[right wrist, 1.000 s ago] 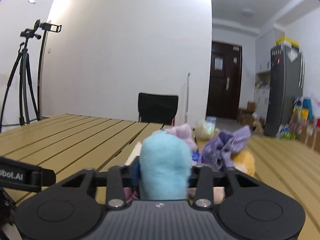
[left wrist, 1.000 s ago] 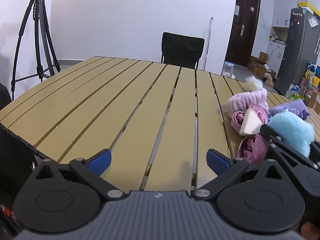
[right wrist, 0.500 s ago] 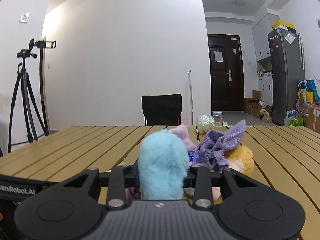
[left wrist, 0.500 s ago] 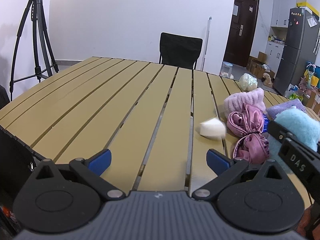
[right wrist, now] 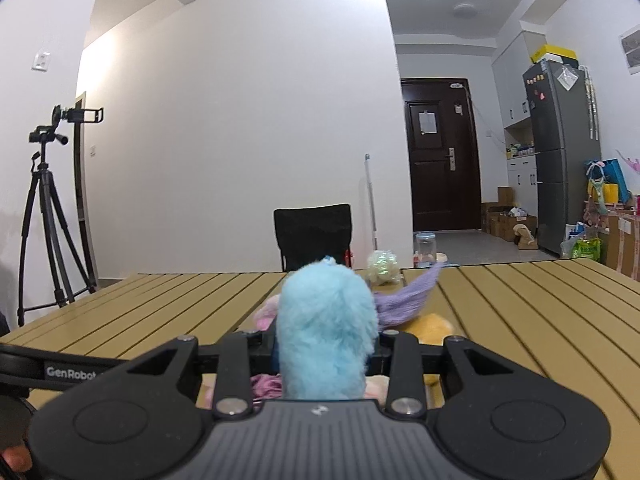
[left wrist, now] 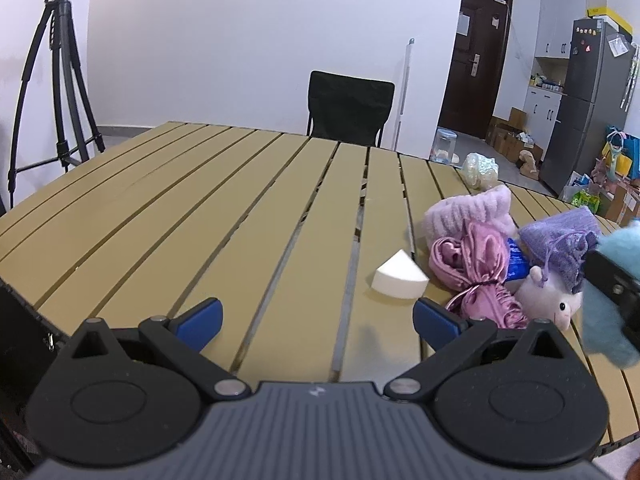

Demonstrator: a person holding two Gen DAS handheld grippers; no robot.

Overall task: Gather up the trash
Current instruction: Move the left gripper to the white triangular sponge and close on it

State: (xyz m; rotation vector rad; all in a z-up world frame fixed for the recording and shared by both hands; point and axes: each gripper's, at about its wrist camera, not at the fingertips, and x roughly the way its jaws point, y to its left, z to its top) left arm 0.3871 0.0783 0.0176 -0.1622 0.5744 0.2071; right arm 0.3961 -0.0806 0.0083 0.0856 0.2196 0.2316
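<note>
Knocked loose moments earlier, a white foam wedge (left wrist: 400,279) now rests alone on the slatted table (left wrist: 224,216), just beside the heap of soft items (left wrist: 476,248). Lifted clear of that heap, the right gripper (right wrist: 326,354) pinches a blue fluffy toy (right wrist: 326,332); the left gripper (left wrist: 316,316) hangs spread and empty. Risks: plush slipping from the squeeze, or trailing fabric dragging neighbours off.

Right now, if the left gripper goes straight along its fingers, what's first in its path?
Probably bare table: the left gripper is open and empty, aimed down at the slats. The white sponge wedge sits slightly right of that line.
</note>
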